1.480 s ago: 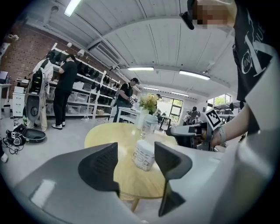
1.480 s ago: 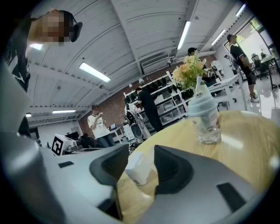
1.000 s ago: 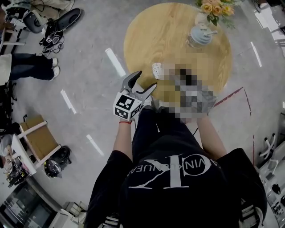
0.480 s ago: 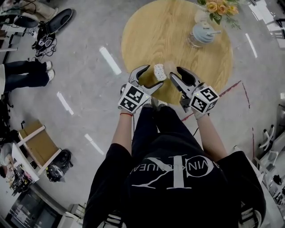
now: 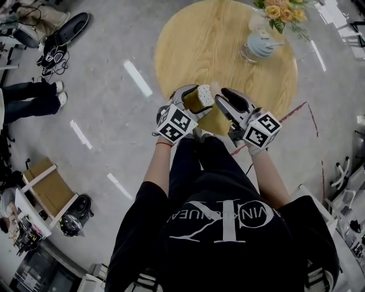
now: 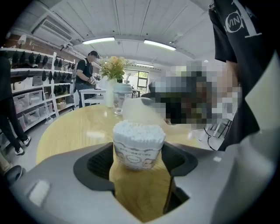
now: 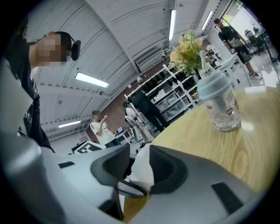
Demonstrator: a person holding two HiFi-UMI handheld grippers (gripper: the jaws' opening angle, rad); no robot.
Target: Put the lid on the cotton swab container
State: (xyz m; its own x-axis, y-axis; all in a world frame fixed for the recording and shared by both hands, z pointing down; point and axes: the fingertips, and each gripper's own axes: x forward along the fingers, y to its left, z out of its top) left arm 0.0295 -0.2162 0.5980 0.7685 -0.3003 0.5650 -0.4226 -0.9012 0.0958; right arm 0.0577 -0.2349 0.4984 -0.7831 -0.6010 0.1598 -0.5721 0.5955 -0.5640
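The cotton swab container (image 5: 205,96), a small printed cup full of white swabs, stands uncovered near the front edge of the round wooden table (image 5: 188,45). My left gripper (image 5: 197,98) reaches around it, and its jaws have just been opening. In the left gripper view the container (image 6: 138,146) stands between the wide pads, with small gaps on both sides. My right gripper (image 5: 222,98) is shut on the pale, translucent lid (image 7: 142,173). It holds the lid (image 5: 215,87) just right of the container, slightly above it. In the left gripper view the lid (image 6: 140,111) shows behind the swabs.
A glass jar with a grey lid (image 5: 258,44) and a vase of flowers (image 5: 279,11) stand at the table's far right. A seated person's legs (image 5: 34,94) and a wooden crate (image 5: 48,177) are on the floor at left. People stand by shelves (image 6: 85,74) in the background.
My left gripper has come forward and down, so the container now stands between its jaws. The right gripper with the lid has edged closer to the container.
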